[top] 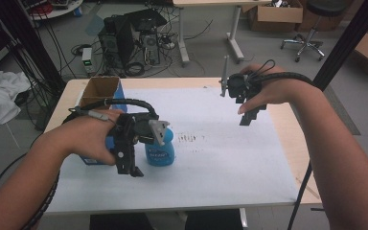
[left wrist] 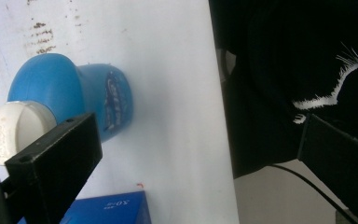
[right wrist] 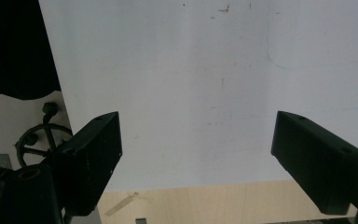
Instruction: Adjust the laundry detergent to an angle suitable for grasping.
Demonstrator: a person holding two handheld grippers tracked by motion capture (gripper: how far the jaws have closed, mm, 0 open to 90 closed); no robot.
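Note:
A blue bottle (top: pixel 160 152) with a white cap (left wrist: pixel 13 131) stands on the white sheet (top: pixel 220 148). In the left gripper view the bottle (left wrist: pixel 74 100) sits far to the left, partly behind one jaw and not between the two. My left gripper (top: pixel 128 168) hangs just left of the bottle, points toward the table's near edge and is open (left wrist: pixel 196 140), with nothing in it. My right gripper (top: pixel 247 117) hovers over the sheet's far right part. Its jaws stand wide apart (right wrist: pixel 196 140) with only bare sheet between them.
A blue box (top: pixel 96 158) with an open cardboard top (top: pixel 100 88) stands behind my left hand. The wooden table (top: pixel 287 120) shows around the sheet. Beyond it on the floor are a computer tower (top: pixel 124 40), cables, cardboard boxes (top: pixel 275 14) and a stool (top: pixel 311 28).

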